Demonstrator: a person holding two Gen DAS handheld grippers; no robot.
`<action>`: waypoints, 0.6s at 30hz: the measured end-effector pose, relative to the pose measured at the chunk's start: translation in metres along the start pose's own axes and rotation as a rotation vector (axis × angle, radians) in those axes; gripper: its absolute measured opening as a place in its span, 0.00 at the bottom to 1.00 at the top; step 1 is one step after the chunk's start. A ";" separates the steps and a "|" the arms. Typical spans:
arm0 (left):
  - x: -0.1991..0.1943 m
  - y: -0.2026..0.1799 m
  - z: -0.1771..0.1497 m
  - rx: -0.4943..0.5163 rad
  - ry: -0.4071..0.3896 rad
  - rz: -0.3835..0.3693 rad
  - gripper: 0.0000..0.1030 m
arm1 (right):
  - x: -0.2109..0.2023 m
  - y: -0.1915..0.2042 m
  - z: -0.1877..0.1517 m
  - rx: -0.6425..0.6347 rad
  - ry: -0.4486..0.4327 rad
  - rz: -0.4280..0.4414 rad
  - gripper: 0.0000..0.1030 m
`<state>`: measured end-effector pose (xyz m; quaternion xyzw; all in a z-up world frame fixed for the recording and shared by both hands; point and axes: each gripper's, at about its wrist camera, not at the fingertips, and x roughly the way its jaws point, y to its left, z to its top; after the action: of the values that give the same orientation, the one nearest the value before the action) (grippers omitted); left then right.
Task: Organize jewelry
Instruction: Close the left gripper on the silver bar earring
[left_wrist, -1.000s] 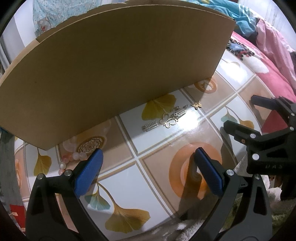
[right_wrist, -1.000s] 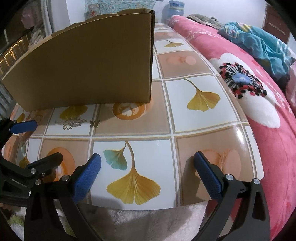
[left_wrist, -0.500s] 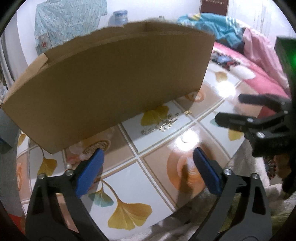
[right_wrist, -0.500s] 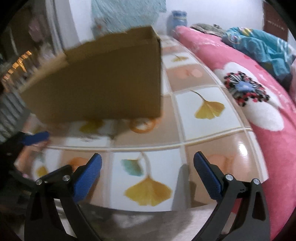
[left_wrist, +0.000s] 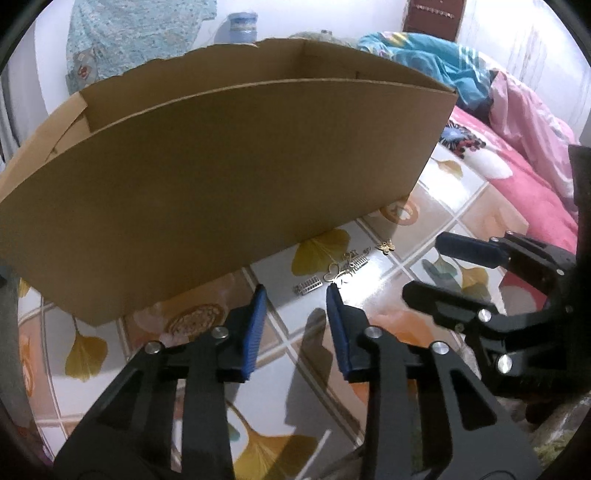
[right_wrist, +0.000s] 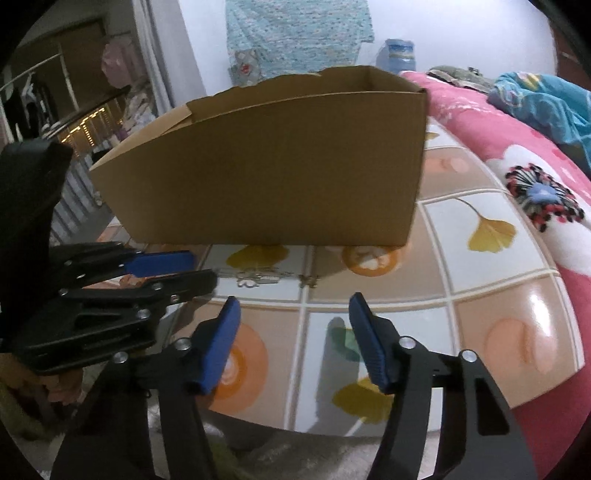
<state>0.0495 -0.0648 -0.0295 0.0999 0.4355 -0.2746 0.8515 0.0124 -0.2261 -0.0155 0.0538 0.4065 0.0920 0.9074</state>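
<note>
Several small jewelry pieces lie on the ginkgo-patterned table (left_wrist: 417, 221) in front of an open cardboard box (left_wrist: 221, 177). They are a silver comb-like piece (left_wrist: 306, 287), a gold open-work butterfly (left_wrist: 334, 271) and a small gold butterfly charm (left_wrist: 385, 246). My left gripper (left_wrist: 295, 295) hovers just short of them, its jaws closing with nothing between them. My right gripper (right_wrist: 294, 301) is beside it on the right, also closing on nothing. The right wrist view shows the jewelry (right_wrist: 258, 277) ahead, the box (right_wrist: 273, 166) behind it and the left gripper (right_wrist: 199, 271) at the left.
A bed with a pink flowered blanket (right_wrist: 535, 192) runs along the table's right edge, with blue bedding (left_wrist: 424, 59) farther back. A blue jar (right_wrist: 399, 51) and patterned cloth stand behind the box. Shelves with lights (right_wrist: 85, 125) are at the far left.
Both grippers' jaws have narrowed from wide open. Both views have tilted up and drawn back, so the box's open top now shows. The jewelry has not moved.
</note>
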 end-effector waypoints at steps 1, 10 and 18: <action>0.002 -0.002 0.001 0.017 0.005 0.006 0.27 | 0.002 0.001 0.000 -0.010 0.001 0.007 0.55; 0.015 -0.015 0.017 0.191 0.087 -0.004 0.26 | 0.003 0.000 0.002 -0.016 -0.006 0.040 0.53; 0.018 -0.015 0.027 0.285 0.144 -0.095 0.13 | -0.004 -0.002 0.000 -0.002 -0.034 0.051 0.52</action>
<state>0.0682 -0.0949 -0.0272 0.2183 0.4564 -0.3655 0.7813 0.0103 -0.2292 -0.0131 0.0650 0.3895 0.1145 0.9116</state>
